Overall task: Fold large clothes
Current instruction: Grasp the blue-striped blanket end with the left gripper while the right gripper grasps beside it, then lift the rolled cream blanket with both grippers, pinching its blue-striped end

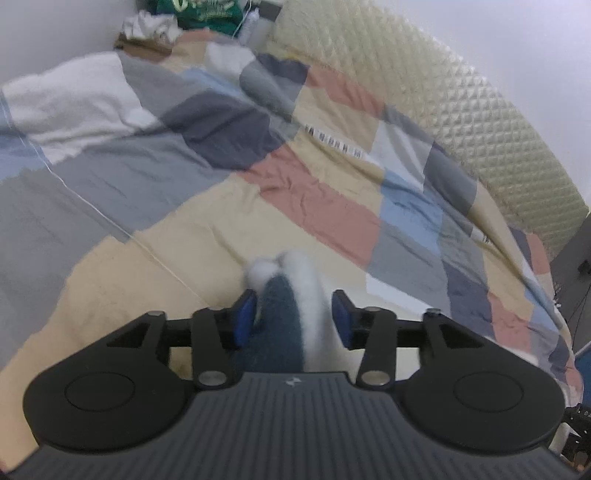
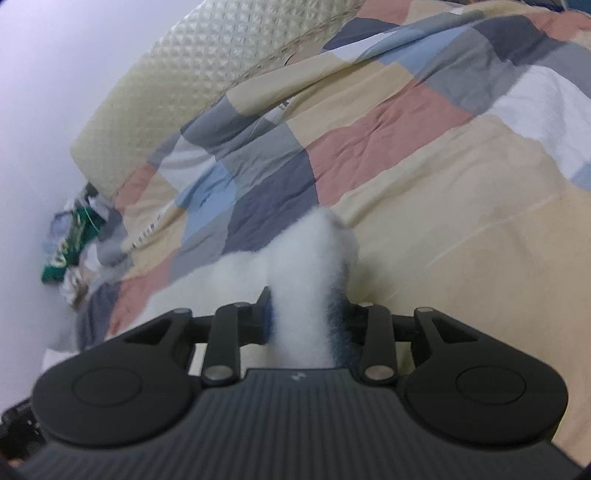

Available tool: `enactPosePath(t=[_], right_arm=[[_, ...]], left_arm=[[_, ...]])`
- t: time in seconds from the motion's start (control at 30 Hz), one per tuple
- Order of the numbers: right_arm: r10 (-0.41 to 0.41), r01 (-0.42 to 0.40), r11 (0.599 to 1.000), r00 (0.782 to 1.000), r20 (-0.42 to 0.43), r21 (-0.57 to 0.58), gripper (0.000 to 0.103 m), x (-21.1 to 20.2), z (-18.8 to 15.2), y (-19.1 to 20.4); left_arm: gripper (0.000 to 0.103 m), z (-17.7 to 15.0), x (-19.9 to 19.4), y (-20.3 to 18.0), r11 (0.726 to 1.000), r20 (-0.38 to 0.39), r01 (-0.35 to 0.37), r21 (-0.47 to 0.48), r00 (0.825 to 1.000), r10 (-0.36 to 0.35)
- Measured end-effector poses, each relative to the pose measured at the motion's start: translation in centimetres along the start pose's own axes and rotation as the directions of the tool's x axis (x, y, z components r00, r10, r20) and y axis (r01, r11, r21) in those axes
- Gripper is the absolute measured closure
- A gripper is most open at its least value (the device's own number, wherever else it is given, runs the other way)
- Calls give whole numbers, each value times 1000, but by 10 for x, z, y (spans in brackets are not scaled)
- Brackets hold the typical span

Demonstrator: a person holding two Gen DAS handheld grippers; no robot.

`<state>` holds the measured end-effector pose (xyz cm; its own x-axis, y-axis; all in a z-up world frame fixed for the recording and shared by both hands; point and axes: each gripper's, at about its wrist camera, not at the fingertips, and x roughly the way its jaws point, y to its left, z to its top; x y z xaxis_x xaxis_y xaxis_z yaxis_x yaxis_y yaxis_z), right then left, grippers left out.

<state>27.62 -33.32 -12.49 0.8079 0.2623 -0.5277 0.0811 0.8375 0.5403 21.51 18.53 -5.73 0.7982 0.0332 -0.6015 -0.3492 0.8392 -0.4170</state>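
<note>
A fluffy garment, white with a dark teal side, is held by both grippers above a bed. In the left wrist view my left gripper [image 1: 293, 314] is shut on a bunched fold of the garment [image 1: 291, 291], which pokes forward between the blue pads [image 1: 243, 317]. In the right wrist view my right gripper [image 2: 308, 314] is shut on another fold of the garment [image 2: 310, 266]; more white fleece spreads to the left below it. The rest of the garment is hidden under the grippers.
A patchwork quilt [image 1: 314, 199] of beige, pink, grey and blue squares covers the bed. A cream quilted headboard [image 1: 461, 107] runs along the far side. A pile of clothes with a green item [image 1: 199, 14] lies in the corner by the wall.
</note>
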Motion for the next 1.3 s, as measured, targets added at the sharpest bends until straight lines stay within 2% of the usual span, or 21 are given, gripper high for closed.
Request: enactPosePath(t=[0.03,0.2,0.37,0.43,0.53,0.63,0.73,0.77,0.8,0.83,0.9,0.97,1.07,1.2,1.3], right_arm=[[1,-1,1000,1000,5,1,68,-6,-2,1],[-13,14,1000,999,44,-14,67,-42,-13,11],[-22,22,1000,996,81,0,67,-72,-22,10],[-19,18,1000,996,92,16,67,-83,-28,8],[15,-20,998,997,79,62,66,-97,-39,2],[80,-86,988,996,48,130,67,-103,-53,-3],[133,-130,974,991,-3,184,66,-100,-68,-2],[158,-149,965,987,-22,218,63,-96,-72,-3],[184,-167,953,982,-42,254,50,-92,-77,-5],[201,-177,942,978,-58,285,43,-87,-81,-5],[231,-188,915,970,-82,358,20,-77,-92,-8],[252,-189,888,963,-100,419,17,-67,-100,-9],[281,-185,857,950,-137,480,17,-47,-106,-11],[255,-139,845,954,-160,516,18,-23,-109,-12],[267,-147,822,953,-144,551,18,-10,-109,-13]], left_arm=[[42,-2,-10,-2,1000,17,-5,8,1000,4],[39,-16,-61,-13,1000,40,26,11,999,-26],[34,-53,-100,-26,997,-10,62,51,998,-61],[28,-70,-110,-27,995,-42,100,13,994,-100],[25,-94,-117,-24,985,-109,160,-70,980,-167],[25,-109,-112,-26,979,-161,165,-121,970,-184],[25,-116,-102,-29,982,-179,131,-135,972,-154],[25,-118,-100,-29,984,-183,115,-139,973,-140],[25,-119,-96,-29,985,-190,99,-145,974,-125],[25,-120,-93,-27,984,-198,88,-156,973,-119],[25,-120,-89,-23,979,-212,89,-182,969,-128],[25,-119,-86,-21,976,-218,91,-199,967,-134],[25,-118,-84,-19,974,-220,84,-210,967,-131],[25,-116,-79,-19,972,-227,85,-217,964,-135],[25,-117,-76,-22,979,-231,63,-193,967,-108]])
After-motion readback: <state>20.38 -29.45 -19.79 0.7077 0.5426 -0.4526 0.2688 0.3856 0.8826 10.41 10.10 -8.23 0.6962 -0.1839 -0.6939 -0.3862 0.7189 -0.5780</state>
